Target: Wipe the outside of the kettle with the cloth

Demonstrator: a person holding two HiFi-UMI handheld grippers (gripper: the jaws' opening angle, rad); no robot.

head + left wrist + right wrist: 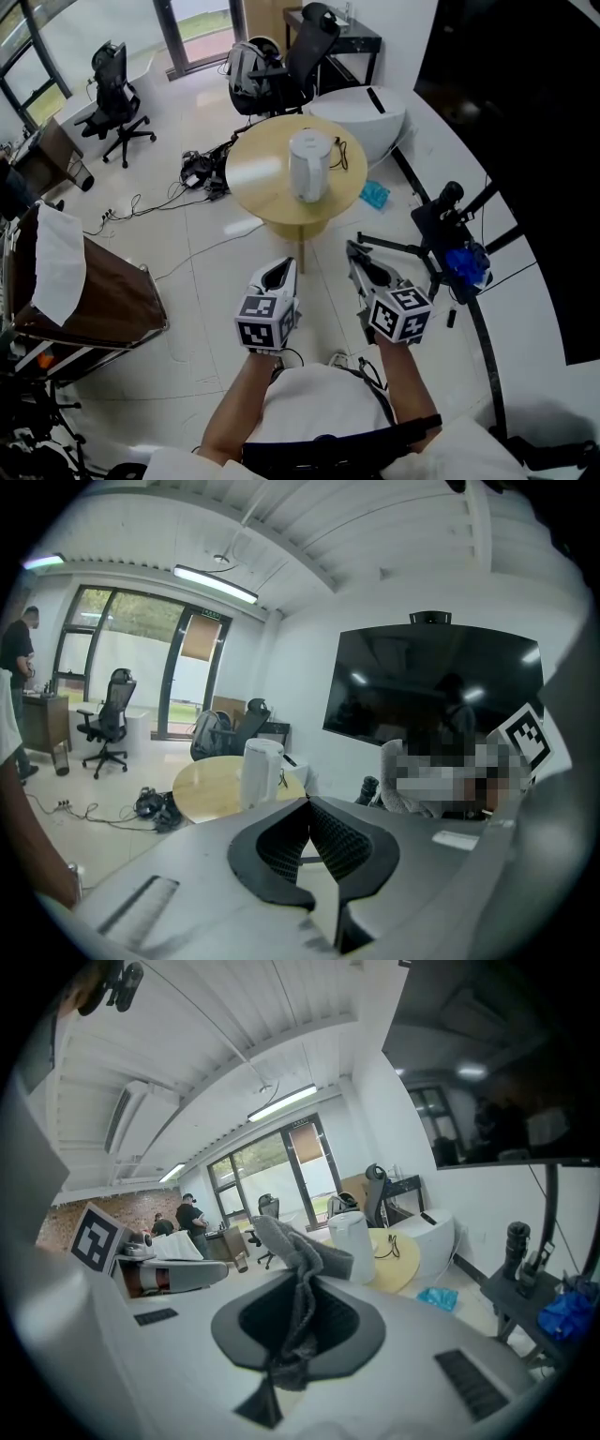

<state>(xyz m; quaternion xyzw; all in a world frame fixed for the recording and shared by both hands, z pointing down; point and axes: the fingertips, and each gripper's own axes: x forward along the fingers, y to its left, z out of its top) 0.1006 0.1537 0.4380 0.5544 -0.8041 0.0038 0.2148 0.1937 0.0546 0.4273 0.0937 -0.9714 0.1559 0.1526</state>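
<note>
Upright white kettle (308,166); cloth (298,1252) in right tongs (305,1288)

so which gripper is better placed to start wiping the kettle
Right. The right gripper is shut on the grey cloth, while the left gripper is shut and empty. Both are short of the kettle on the round table, so the grip decides it.

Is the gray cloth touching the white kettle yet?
Apart. The head view shows floor between the kettle's table and the right gripper holding the cloth.

White left gripper (280,269); white right gripper (356,251); black-marked cubes (262,321); white shirt (323,403).
</note>
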